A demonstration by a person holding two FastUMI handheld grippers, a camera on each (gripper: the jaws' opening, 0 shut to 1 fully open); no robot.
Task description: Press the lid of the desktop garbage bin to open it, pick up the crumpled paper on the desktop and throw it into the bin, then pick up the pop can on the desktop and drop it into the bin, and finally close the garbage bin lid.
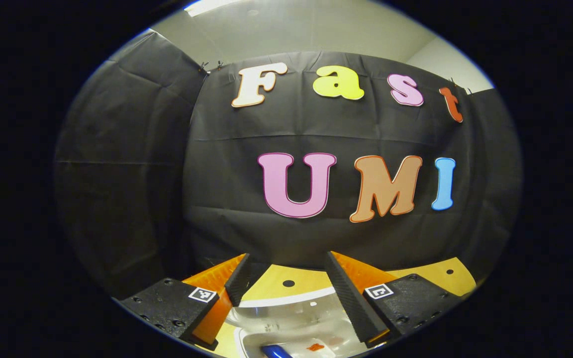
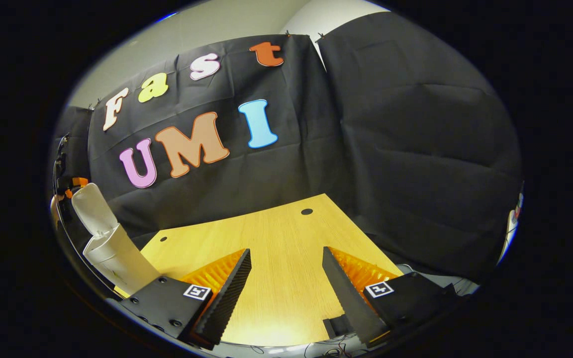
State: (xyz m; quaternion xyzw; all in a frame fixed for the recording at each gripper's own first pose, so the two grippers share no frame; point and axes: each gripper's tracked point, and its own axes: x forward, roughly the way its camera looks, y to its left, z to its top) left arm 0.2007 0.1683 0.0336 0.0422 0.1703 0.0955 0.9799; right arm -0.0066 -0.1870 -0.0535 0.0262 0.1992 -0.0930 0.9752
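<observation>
In the left gripper view, the left gripper [image 1: 286,288] hangs with its two fingers spread wide apart, holding nothing. Directly below and between them sits one white garbage bin [image 1: 286,318], seen from above with its mouth uncovered. Inside the bin lies one pop can [image 1: 274,352], of which a blue rounded end shows at the bottom edge, and beside it a pale lump with a red mark [image 1: 315,346]; it is too blurred to say whether this is the crumpled paper. Behind the bin is a wooden desktop [image 1: 445,278] with two small dark round holes visible in that view.

In the right gripper view, the right gripper [image 2: 286,288] is likewise released, its two fingers well apart with nothing between them, hovering over bare wood. The same desktop [image 2: 276,248] stretches ahead, again with two small dark holes visible near its far edge. The one garbage bin [image 2: 117,258] stands at the far left, well apart from this gripper, with its single lid [image 2: 90,206] tipped up and open above the body. A thin dark cable runs along the left edge just beside the bin.
</observation>
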